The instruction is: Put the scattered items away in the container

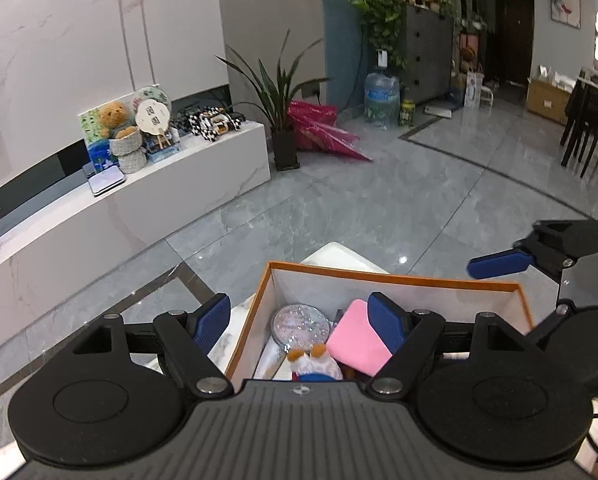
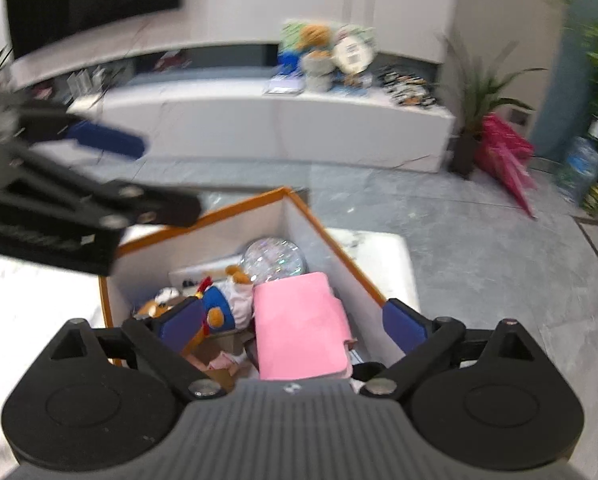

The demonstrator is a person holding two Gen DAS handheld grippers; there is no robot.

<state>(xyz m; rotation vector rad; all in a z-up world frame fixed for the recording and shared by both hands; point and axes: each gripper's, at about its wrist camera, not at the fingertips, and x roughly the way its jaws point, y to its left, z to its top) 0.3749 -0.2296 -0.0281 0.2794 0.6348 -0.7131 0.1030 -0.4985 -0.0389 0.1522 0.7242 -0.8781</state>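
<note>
An orange-rimmed white box (image 1: 395, 280) (image 2: 243, 204) stands on a white marble table. Inside lie a pink wallet (image 1: 357, 344) (image 2: 299, 320), a glittery globe (image 1: 299, 324) (image 2: 275, 260) and a small plush toy (image 1: 313, 364) (image 2: 223, 304). My left gripper (image 1: 299, 320) hovers open and empty over the box's left side. My right gripper (image 2: 295, 324) hovers open and empty over the box, with the wallet lying below between its fingers. The right gripper also shows in the left wrist view (image 1: 499, 264); the left gripper shows blurred in the right wrist view (image 2: 111, 144).
The white table (image 1: 339, 256) (image 2: 383, 256) sits on a grey tiled floor. A long white TV bench (image 1: 139, 200) (image 2: 259, 120) with toys stands behind. A potted plant (image 1: 283, 120), a pink umbrella (image 1: 327, 132), a water bottle (image 1: 381, 98) and dark dining chairs (image 1: 591, 128) stand farther off.
</note>
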